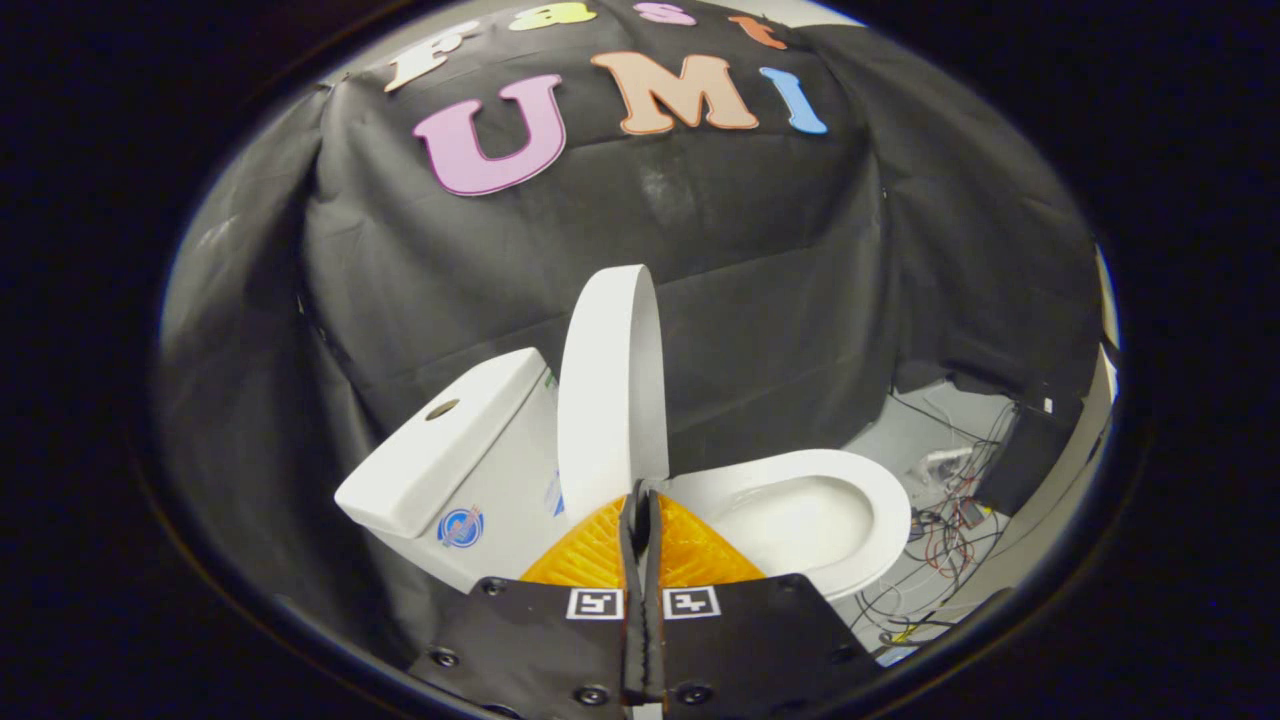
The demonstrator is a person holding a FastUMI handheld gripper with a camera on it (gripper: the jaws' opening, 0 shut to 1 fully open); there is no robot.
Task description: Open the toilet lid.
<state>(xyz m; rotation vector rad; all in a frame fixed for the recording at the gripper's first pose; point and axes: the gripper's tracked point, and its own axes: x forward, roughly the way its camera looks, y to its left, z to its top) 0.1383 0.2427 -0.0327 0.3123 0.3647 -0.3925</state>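
A white toilet stands just beyond my fingers. Its tank (440,450) is to the left and its seat and bowl (810,510) are to the right. The white lid (605,390) is raised and stands nearly upright between the tank and the bowl, seen partly edge-on. My gripper (640,497) is shut, the two fingers pressed together with no gap. Its tips sit right at the lid's lower edge. I see nothing held between the fingers.
Black cloth walls close in the space behind and to the left of the toilet. To the right of the bowl, tangled cables (945,520) and a dark box (1020,465) lie on the pale floor (920,440).
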